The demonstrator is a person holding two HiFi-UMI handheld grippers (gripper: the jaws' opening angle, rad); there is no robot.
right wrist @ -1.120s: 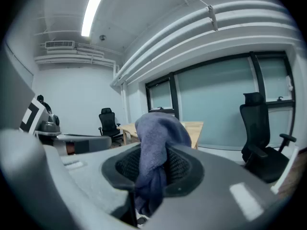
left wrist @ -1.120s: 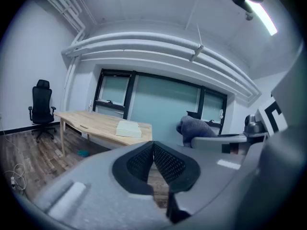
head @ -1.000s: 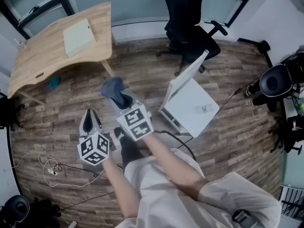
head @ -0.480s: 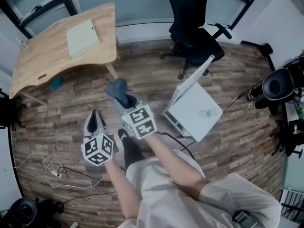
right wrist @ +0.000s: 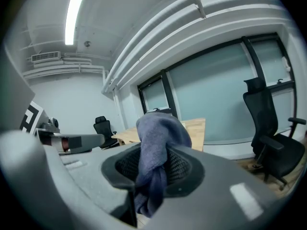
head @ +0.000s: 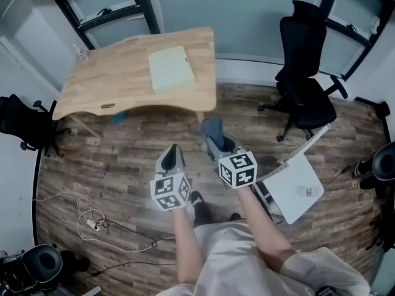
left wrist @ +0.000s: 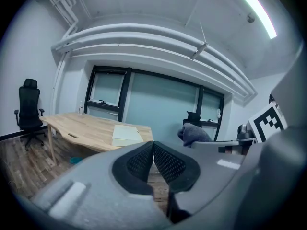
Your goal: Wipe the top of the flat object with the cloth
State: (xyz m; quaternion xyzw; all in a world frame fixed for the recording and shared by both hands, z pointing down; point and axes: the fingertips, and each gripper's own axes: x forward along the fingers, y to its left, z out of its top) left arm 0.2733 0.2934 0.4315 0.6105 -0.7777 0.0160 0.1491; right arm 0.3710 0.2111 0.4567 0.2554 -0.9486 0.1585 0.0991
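- Standing on a wood-plank floor [head: 105, 159], the person holds both tools out in front, well short of the desk [head: 117, 82].
- The desk is pale wood with a curved front edge and sits against a wall of dark-framed windows [head: 105, 8].
- The flat object [head: 171, 71], a pale rectangular slab, lies flat on the right part of the desk top, near its right edge.
- The right hand-held gripper [head: 217, 142] has its jaws clamped on the cloth [right wrist: 154, 147], a blue-grey bundle that bulges above the jaw tips and hangs down between the pads.
- The cloth is held in the air over the floor, well apart from the flat object and the desk.
- The left hand-held gripper [left wrist: 153, 153] has its jaws pressed together, pad against pad, with nothing between them.
- A black office chair [head: 305, 85] stands to the right of the desk near the windows, and a second black chair [head: 24, 122] stands off the desk's left end by the wall.
- A white panel [head: 296, 187] rests low on the person's right, and loose cables [head: 92, 217] trail over the floor on the left.
- A small teal thing [head: 117, 117] lies on the floor under the desk's front edge.
- Overhead, a tube light [right wrist: 74, 13] glows beside white ceiling pipes [left wrist: 144, 37].
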